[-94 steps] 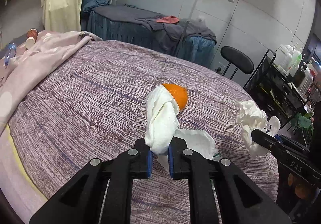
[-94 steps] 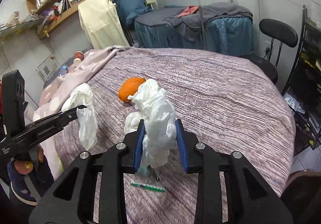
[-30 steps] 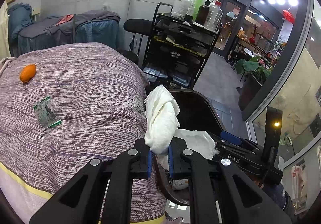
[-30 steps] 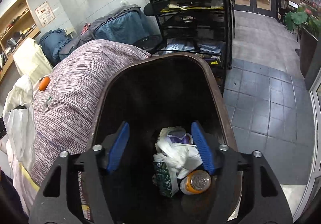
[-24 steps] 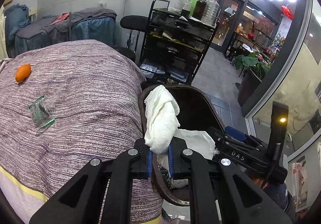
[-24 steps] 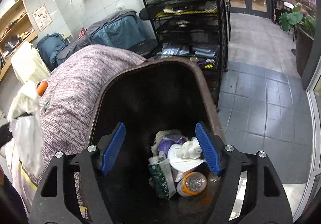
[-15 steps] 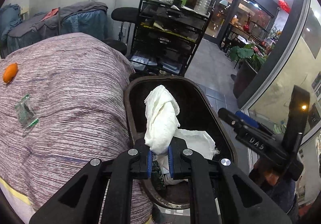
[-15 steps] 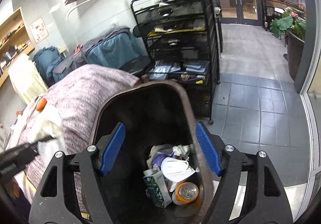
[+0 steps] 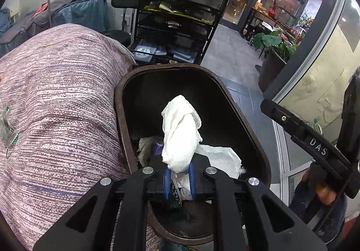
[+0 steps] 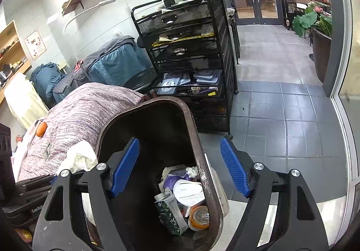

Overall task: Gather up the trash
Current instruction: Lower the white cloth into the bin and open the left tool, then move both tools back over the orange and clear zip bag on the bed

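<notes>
My left gripper point(image 9: 179, 178) is shut on a wad of white tissue point(image 9: 180, 134) and holds it over the open dark brown trash bin point(image 9: 119, 120). The bin point(image 10: 198, 152) holds trash: a green carton point(image 10: 172, 212), a white mask point(image 10: 187, 190) and an orange-capped bottle point(image 10: 199, 217). My right gripper point(image 10: 180, 167) is open and empty above the bin's right rim. The left gripper's tissue point(image 10: 78, 158) shows at the left in the right wrist view. A green wrapper point(image 9: 6, 126) and an orange peel point(image 10: 41, 128) lie on the purple striped bed cover point(image 9: 56, 93).
A black wire cart point(image 10: 189, 66) with bottles on top stands just behind the bin. A black stool point(image 9: 122, 1) and a blue-draped bed point(image 10: 112, 64) are behind it. Grey tiled floor point(image 10: 281, 116) runs right to glass doors and a potted plant point(image 10: 319, 32).
The left gripper has carried the tissue from above the bed edge to over the bin. The right gripper, open after dropping its tissue, has lifted and shifted right of the bin.
</notes>
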`<act>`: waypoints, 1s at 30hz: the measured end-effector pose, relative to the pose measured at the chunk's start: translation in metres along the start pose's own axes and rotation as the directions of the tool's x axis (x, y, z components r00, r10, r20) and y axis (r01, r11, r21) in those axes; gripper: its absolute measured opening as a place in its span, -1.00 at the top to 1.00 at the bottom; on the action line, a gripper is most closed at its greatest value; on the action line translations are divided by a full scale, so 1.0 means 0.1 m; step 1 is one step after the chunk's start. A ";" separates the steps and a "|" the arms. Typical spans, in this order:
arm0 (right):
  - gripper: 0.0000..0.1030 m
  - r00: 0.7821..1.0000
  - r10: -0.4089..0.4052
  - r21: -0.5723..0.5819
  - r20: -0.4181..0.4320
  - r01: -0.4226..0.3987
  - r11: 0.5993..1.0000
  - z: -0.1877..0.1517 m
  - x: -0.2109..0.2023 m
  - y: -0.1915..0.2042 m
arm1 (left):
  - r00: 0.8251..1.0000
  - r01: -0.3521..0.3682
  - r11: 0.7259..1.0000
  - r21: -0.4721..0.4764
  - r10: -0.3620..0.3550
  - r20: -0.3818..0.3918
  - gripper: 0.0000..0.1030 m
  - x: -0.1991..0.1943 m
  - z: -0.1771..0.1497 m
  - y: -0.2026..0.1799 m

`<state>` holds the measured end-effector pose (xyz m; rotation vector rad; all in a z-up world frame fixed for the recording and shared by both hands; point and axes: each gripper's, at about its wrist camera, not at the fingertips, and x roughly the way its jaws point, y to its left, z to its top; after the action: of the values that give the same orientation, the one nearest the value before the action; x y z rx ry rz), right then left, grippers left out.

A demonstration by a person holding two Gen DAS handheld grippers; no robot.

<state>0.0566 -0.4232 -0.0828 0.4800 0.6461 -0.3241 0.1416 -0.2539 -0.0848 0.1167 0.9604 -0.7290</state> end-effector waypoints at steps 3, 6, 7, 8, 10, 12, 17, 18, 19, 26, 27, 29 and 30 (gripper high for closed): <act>-0.46 1.000 -0.004 0.001 -0.002 0.004 1.000 -0.01 0.01 0.00 | 1.000 -0.019 1.000 0.023 0.019 0.011 -0.10 -0.01 -0.01 -0.03; -0.56 1.000 -0.009 0.007 0.002 0.009 1.000 -0.01 0.01 0.00 | 0.999 -0.027 0.999 0.041 0.025 0.041 -0.42 -0.06 -0.02 -0.06; -0.56 1.000 -0.009 0.007 0.001 0.009 1.000 -0.02 0.01 0.00 | 0.999 -0.027 0.999 0.047 0.024 0.043 -0.48 -0.07 -0.03 -0.06; -0.56 1.000 -0.011 0.007 0.001 0.011 1.000 -0.02 0.01 0.00 | 0.999 -0.029 0.998 0.049 0.026 0.045 -0.58 -0.06 -0.02 -0.06; -0.57 1.000 -0.014 0.010 0.002 0.014 1.000 -0.02 0.01 0.00 | 0.999 -0.029 0.998 0.051 0.027 0.047 -0.65 -0.06 -0.03 -0.06; -0.60 1.000 -0.017 0.011 0.004 0.017 1.000 -0.01 0.00 -0.01 | 0.999 -0.024 0.998 0.056 0.022 0.042 -0.71 -0.05 -0.02 -0.07; -0.61 1.000 -0.026 0.012 0.006 0.026 1.000 0.00 0.00 0.00 | 0.998 -0.020 0.998 0.068 0.016 0.063 -0.80 -0.07 -0.01 -0.09; -0.61 1.000 -0.027 0.013 0.005 0.027 1.000 0.00 0.00 0.01 | 0.997 -0.019 0.997 0.069 0.014 0.069 -0.81 -0.08 -0.01 -0.10; -0.61 1.000 -0.024 0.014 0.006 0.024 1.000 0.00 0.00 0.01 | 0.997 -0.017 0.997 0.071 0.012 0.076 -0.81 -0.09 -0.01 -0.10; -0.62 0.999 0.007 -0.023 0.041 -0.006 1.000 0.03 -0.06 0.15 | 0.981 -0.046 0.997 0.062 0.033 0.193 -0.88 -0.46 -0.03 -0.10; -0.62 0.999 0.016 -0.037 0.047 -0.014 0.999 0.03 -0.07 0.20 | 0.977 -0.057 0.997 0.058 0.043 0.210 -0.88 -0.52 -0.04 -0.09; -0.62 0.998 0.034 -0.053 0.047 -0.031 0.998 0.04 -0.07 0.27 | 0.970 -0.069 0.996 0.050 0.055 0.236 -0.88 -0.62 -0.05 -0.07; -0.62 0.998 0.042 -0.060 0.046 -0.039 0.997 0.04 -0.07 0.32 | 0.967 -0.075 0.996 0.045 0.062 0.247 -0.88 -0.68 -0.05 -0.04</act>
<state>0.0674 -0.3977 -0.0651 0.4277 0.5979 -0.2762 0.1112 -0.2203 -0.0342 0.1042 0.6976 -0.6883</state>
